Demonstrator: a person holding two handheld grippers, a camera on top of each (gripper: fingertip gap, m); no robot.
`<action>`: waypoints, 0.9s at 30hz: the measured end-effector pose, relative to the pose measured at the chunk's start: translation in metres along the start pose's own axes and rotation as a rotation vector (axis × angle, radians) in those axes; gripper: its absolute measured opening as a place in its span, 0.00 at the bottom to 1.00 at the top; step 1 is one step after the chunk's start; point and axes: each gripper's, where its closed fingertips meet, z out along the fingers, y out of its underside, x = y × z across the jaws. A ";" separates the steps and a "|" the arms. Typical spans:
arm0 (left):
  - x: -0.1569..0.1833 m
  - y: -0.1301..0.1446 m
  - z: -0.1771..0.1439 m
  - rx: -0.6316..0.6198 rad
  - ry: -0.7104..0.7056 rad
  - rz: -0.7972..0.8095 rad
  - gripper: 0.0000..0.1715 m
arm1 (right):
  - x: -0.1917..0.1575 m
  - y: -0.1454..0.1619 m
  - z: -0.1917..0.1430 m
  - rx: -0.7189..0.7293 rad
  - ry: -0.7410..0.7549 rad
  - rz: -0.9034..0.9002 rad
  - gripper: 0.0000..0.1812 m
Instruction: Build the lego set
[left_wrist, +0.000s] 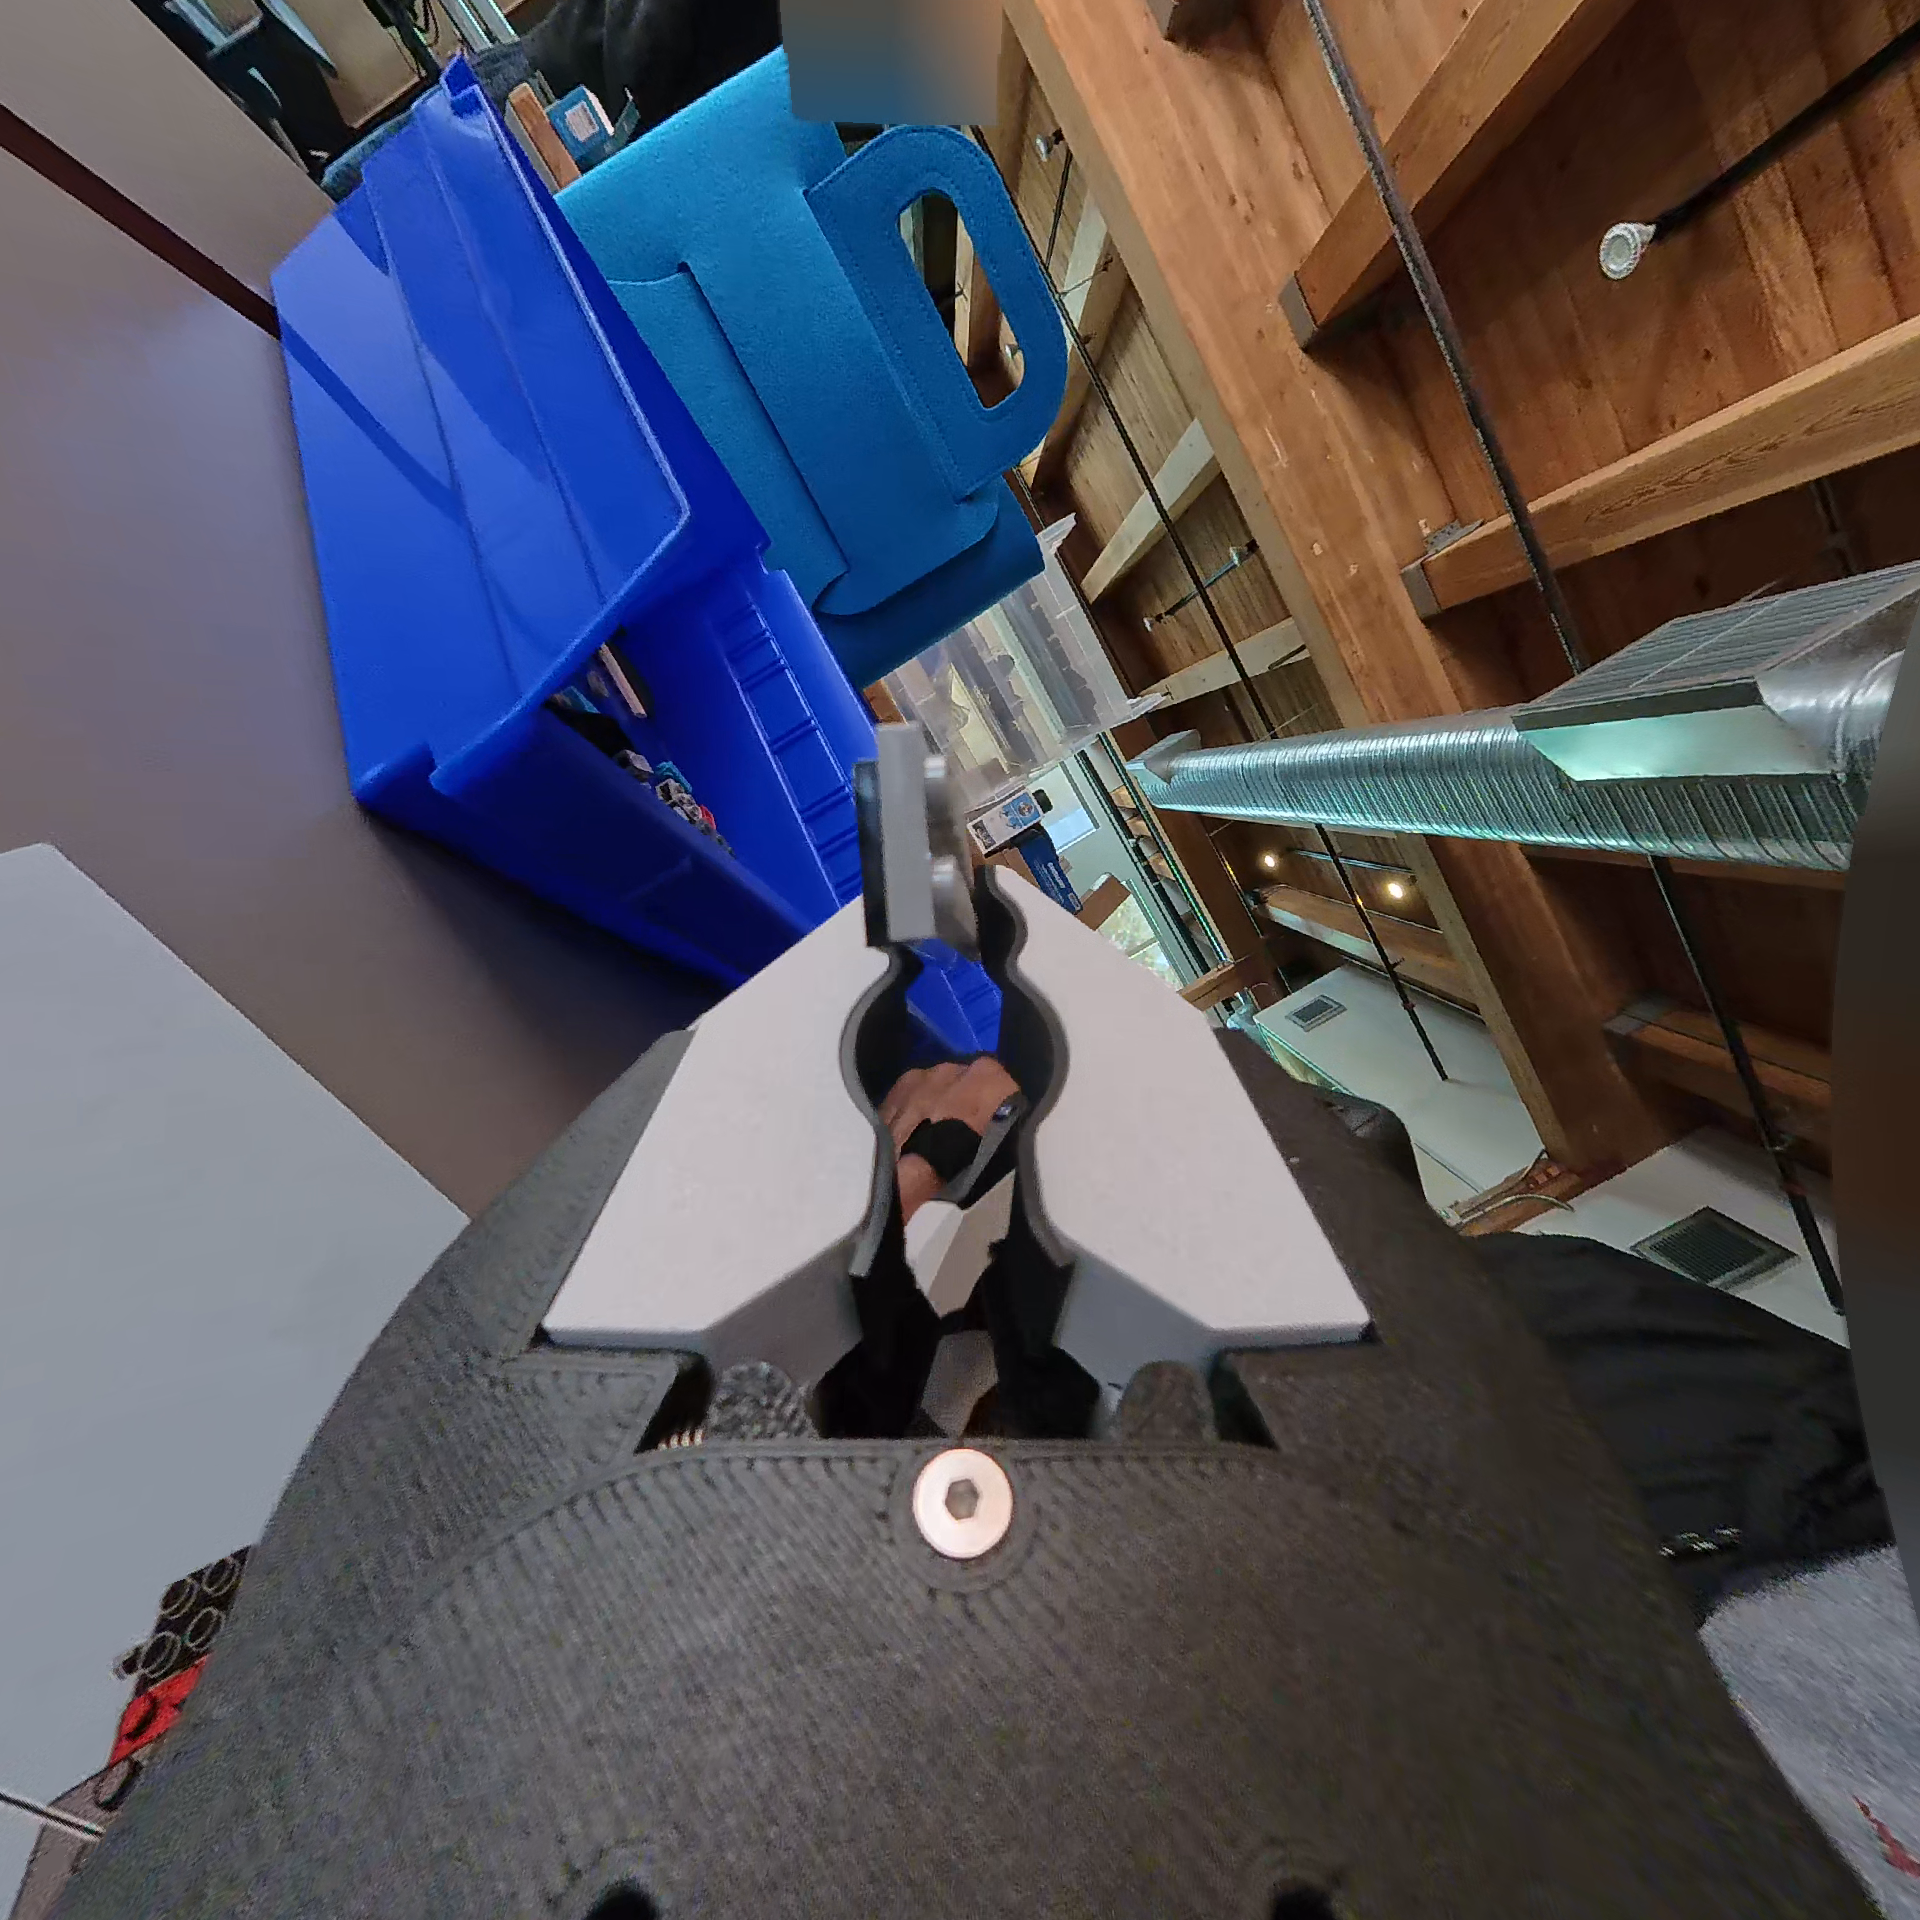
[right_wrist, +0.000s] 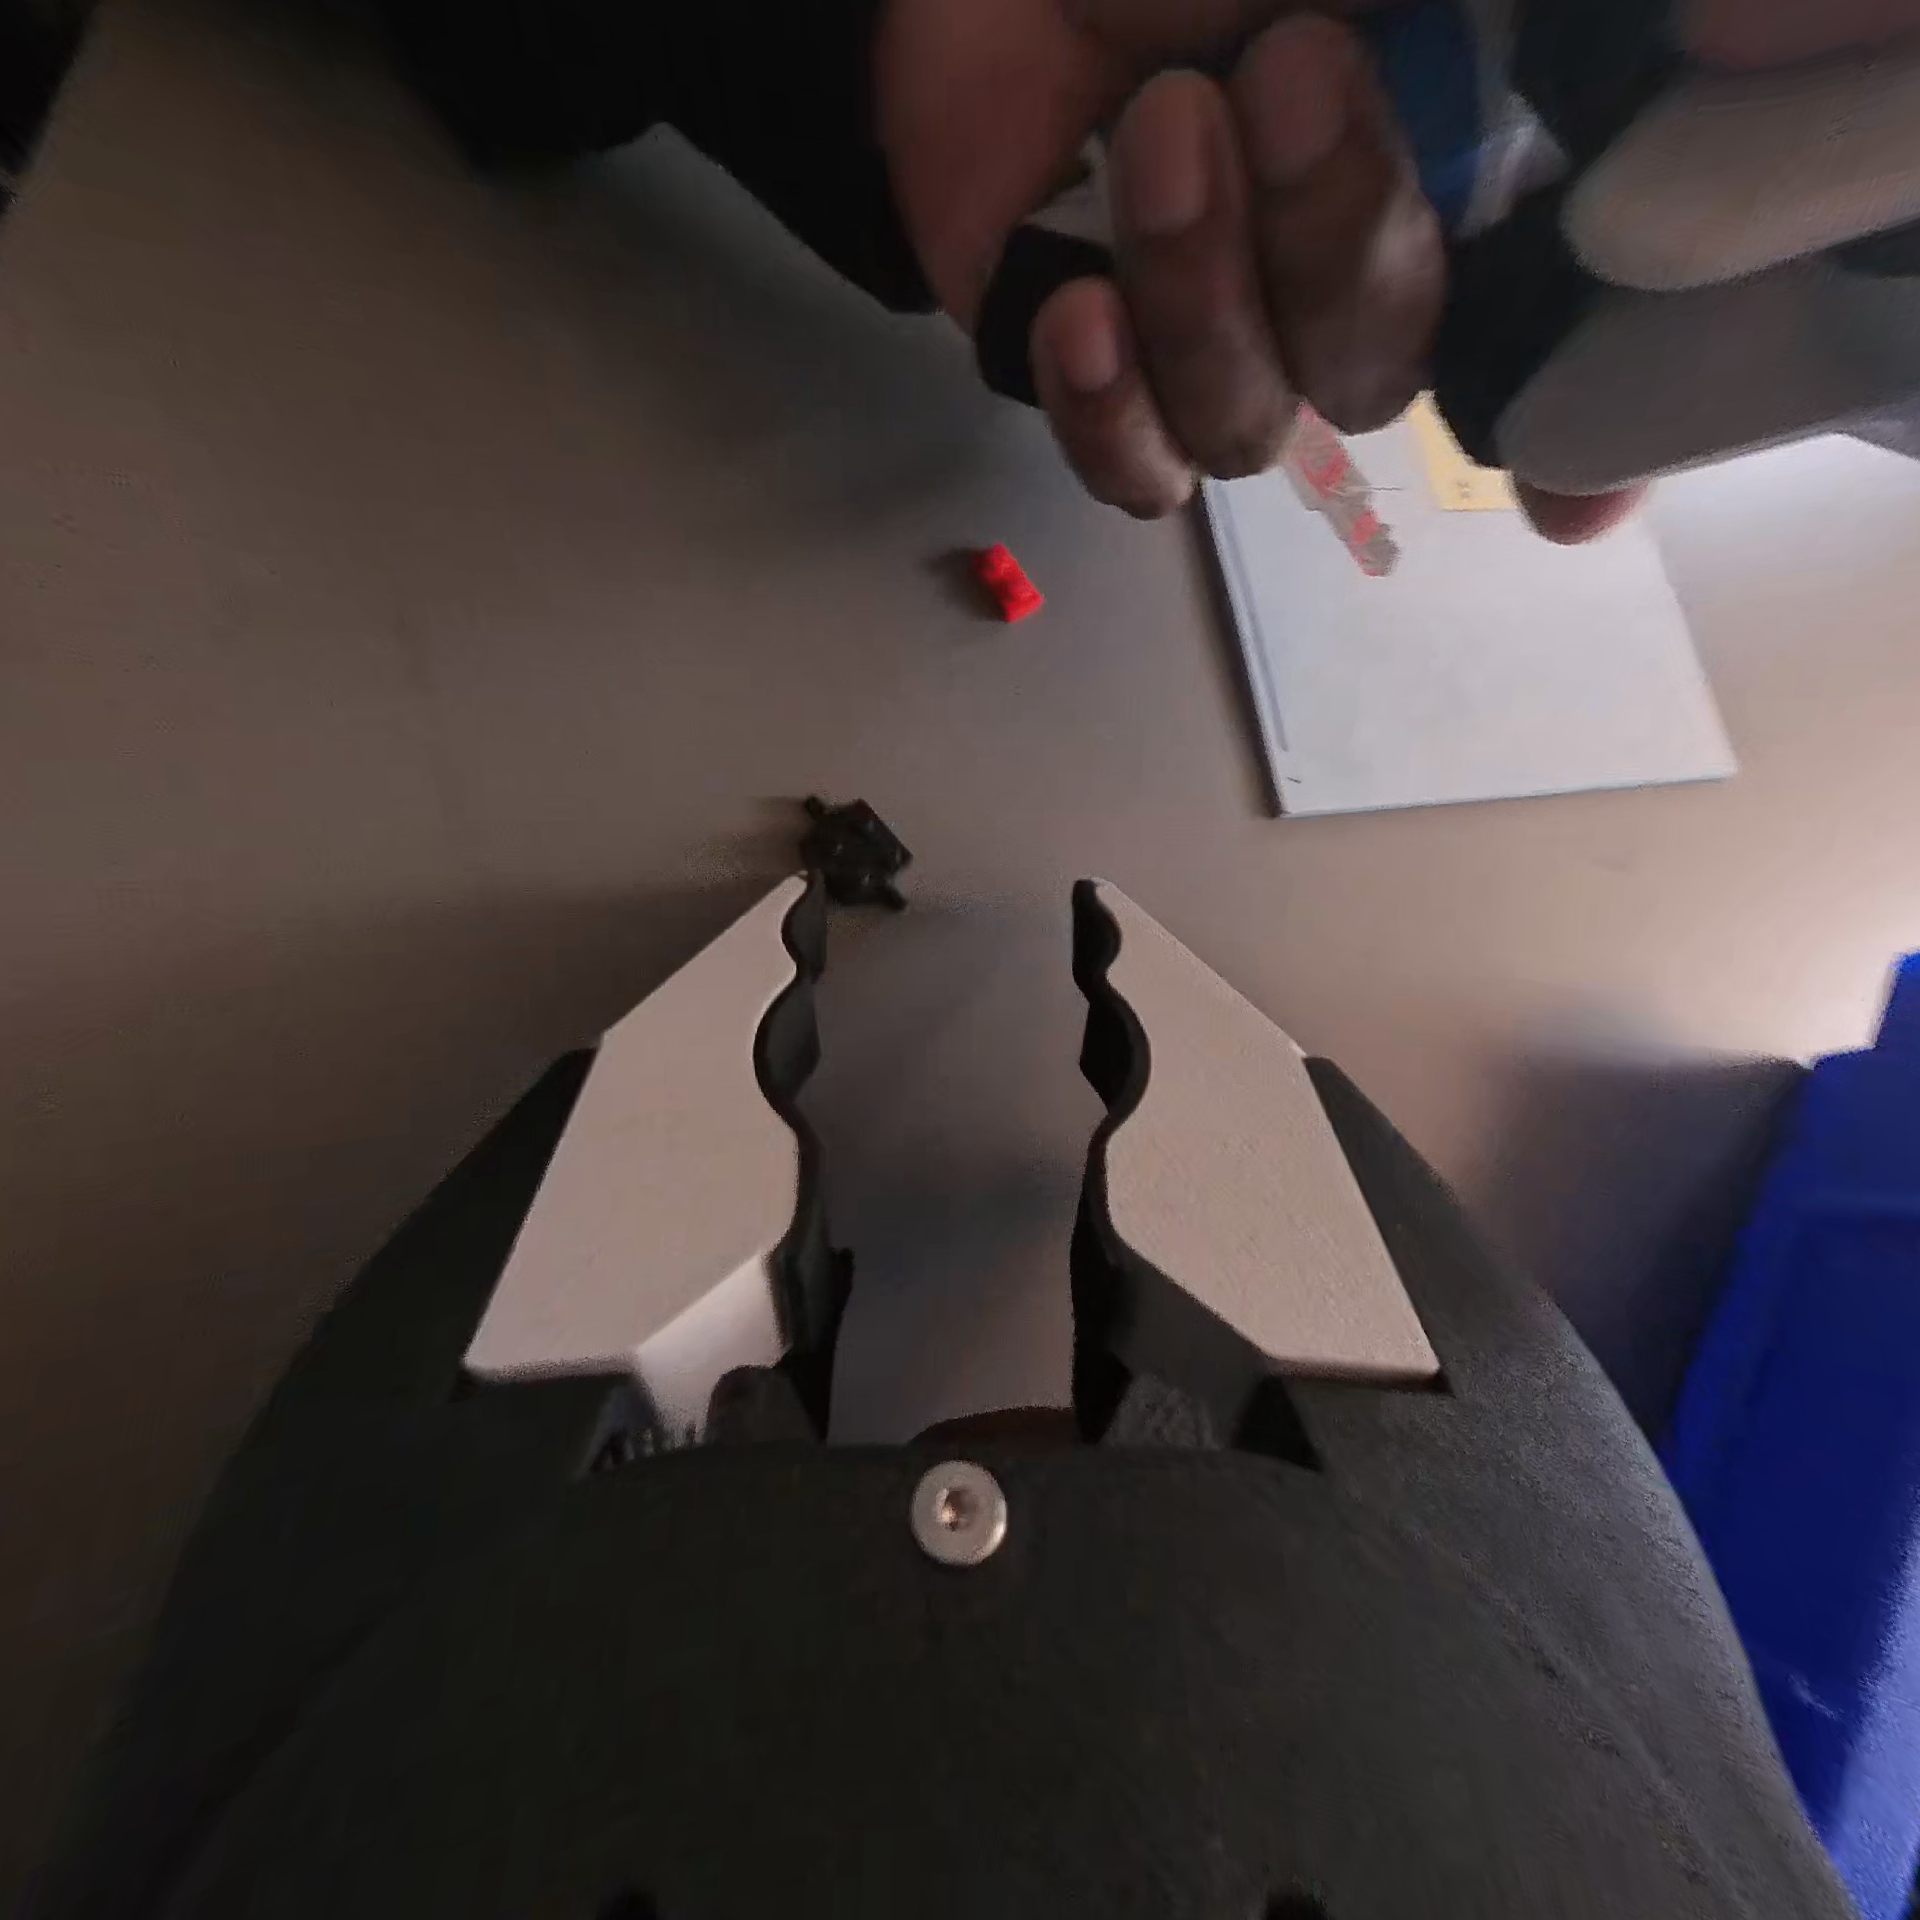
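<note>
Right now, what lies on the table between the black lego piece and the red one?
Nothing: in the right wrist view, only bare table separates the black lego piece from the red one.

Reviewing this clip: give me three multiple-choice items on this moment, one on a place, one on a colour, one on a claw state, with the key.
1. Where does the black piece lie?
A. on the white booklet
B. on the table by the right claw's tip
C. in the blue bin

2. What colour is the loose brick farther out on the table?
A. red
B. yellow
C. green

3. What is the left claw doing?
A. gaping empty
B. shut on a grey piece
C. holding a booklet

Key: 1 B, it sits just off one fingertip; 2 A, plainly red; 3 B, its fingers pinch the grey piece at their tips.
</note>
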 end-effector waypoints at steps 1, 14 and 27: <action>-0.001 0.000 0.000 0.001 -0.002 0.001 0.04 | 0.006 0.000 0.000 0.004 0.033 0.009 0.28; -0.003 -0.006 -0.004 0.026 -0.036 0.026 0.04 | 0.009 -0.012 -0.010 0.056 0.005 0.201 0.26; -0.009 -0.004 -0.004 0.019 -0.059 0.022 0.04 | -0.003 -0.009 0.013 -0.014 0.011 0.199 0.18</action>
